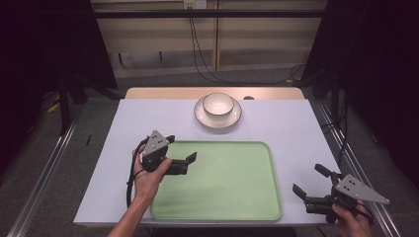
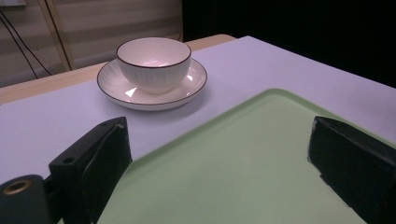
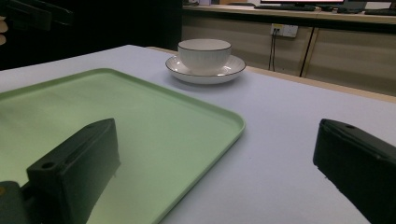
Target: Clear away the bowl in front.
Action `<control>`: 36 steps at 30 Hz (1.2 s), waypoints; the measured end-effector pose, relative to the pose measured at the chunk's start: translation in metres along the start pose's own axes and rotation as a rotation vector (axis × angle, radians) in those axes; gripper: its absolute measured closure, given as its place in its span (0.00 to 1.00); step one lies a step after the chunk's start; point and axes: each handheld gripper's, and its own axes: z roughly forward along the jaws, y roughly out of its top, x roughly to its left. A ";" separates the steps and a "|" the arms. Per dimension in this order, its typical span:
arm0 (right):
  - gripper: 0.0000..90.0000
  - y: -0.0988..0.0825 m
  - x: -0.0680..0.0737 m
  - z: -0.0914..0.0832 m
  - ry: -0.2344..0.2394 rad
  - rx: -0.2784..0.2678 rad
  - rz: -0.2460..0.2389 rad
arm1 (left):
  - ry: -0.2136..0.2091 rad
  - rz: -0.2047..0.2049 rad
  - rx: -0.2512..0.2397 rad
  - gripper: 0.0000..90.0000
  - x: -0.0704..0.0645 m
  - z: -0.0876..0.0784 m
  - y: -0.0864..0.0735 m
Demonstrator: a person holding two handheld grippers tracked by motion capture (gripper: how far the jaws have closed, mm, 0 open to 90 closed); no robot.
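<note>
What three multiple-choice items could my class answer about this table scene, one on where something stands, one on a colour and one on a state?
1. Where does the bowl stand?
A. on the saucer
B. on the tray
C. on the floor

2. What colour is the tray?
A. red
B. light green
C. black

3. How do the jaws of the left gripper stand?
A. shut on the bowl
B. shut on the tray's rim
C. open, holding nothing

Key:
1 A: the high view shows the bowl sitting on the saucer, beyond the tray's far edge.
2 B: all three views show the tray's surface as light green.
3 C: the left gripper view shows its two jaws wide apart with bare tray between them.
</note>
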 end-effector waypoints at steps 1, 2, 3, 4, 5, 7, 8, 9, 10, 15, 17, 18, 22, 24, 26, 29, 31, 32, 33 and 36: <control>0.00 0.000 0.000 0.000 -0.009 -0.005 -0.003 | -0.006 0.002 -0.002 0.07 0.000 0.002 0.001; 0.00 0.000 0.000 0.000 -0.015 -0.006 -0.005 | -0.002 -0.001 0.003 0.07 0.001 0.003 0.002; 0.00 0.000 0.000 0.000 -0.010 -0.005 -0.004 | -0.002 0.012 0.001 0.07 0.002 0.005 0.002; 0.00 0.000 0.000 -0.001 -0.010 -0.006 -0.004 | -0.006 0.006 0.000 0.07 0.003 0.006 0.003; 0.00 0.000 0.000 -0.001 -0.010 -0.006 -0.004 | 0.000 0.006 0.005 0.07 0.004 0.008 0.003; 0.00 0.000 0.000 -0.001 -0.010 -0.006 -0.003 | -0.001 0.002 0.003 0.07 0.006 0.011 0.005; 0.00 0.000 0.000 -0.001 -0.011 -0.006 -0.003 | -0.007 0.000 0.010 0.06 0.007 0.013 0.006; 0.00 0.000 0.000 -0.001 -0.010 -0.006 -0.003 | -0.007 0.000 0.010 0.07 0.007 0.013 0.006; 0.00 0.000 0.000 -0.001 -0.010 -0.006 -0.003 | -0.005 0.000 0.004 0.07 0.008 0.015 0.007; 0.00 0.000 0.000 0.000 -0.009 -0.006 -0.005 | -0.002 0.012 0.025 0.07 0.014 0.028 0.015; 0.00 0.000 0.000 -0.001 -0.009 -0.007 -0.006 | 0.007 0.012 0.022 0.07 0.016 0.031 0.017; 0.00 0.000 0.000 -0.001 -0.009 -0.007 -0.006 | 0.007 0.012 0.022 0.07 0.016 0.031 0.017; 0.00 0.000 0.001 -0.001 -0.006 -0.007 -0.003 | 0.014 0.015 0.041 0.07 0.021 0.038 0.024; 0.00 0.000 0.001 -0.001 -0.005 -0.008 -0.003 | 0.015 0.015 0.044 0.07 0.022 0.041 0.026; 0.00 0.000 0.000 -0.001 -0.007 -0.008 -0.005 | 0.009 0.012 0.060 0.07 0.026 0.047 0.029; 0.00 0.000 0.001 -0.001 -0.006 -0.008 -0.005 | 0.016 0.009 0.084 0.07 0.029 0.054 0.031; 0.00 0.000 0.001 -0.001 -0.005 -0.007 -0.004 | 0.033 0.003 0.092 0.08 0.030 0.057 0.032; 0.00 0.000 0.001 -0.001 -0.005 -0.007 -0.001 | 0.033 0.003 0.092 0.08 0.030 0.057 0.032; 0.00 0.000 0.001 -0.001 -0.005 -0.007 -0.001 | 0.029 -0.004 0.093 0.08 0.032 0.059 0.033; 0.00 0.000 0.001 -0.001 -0.005 -0.006 -0.001 | 0.023 -0.003 0.109 0.08 0.035 0.065 0.037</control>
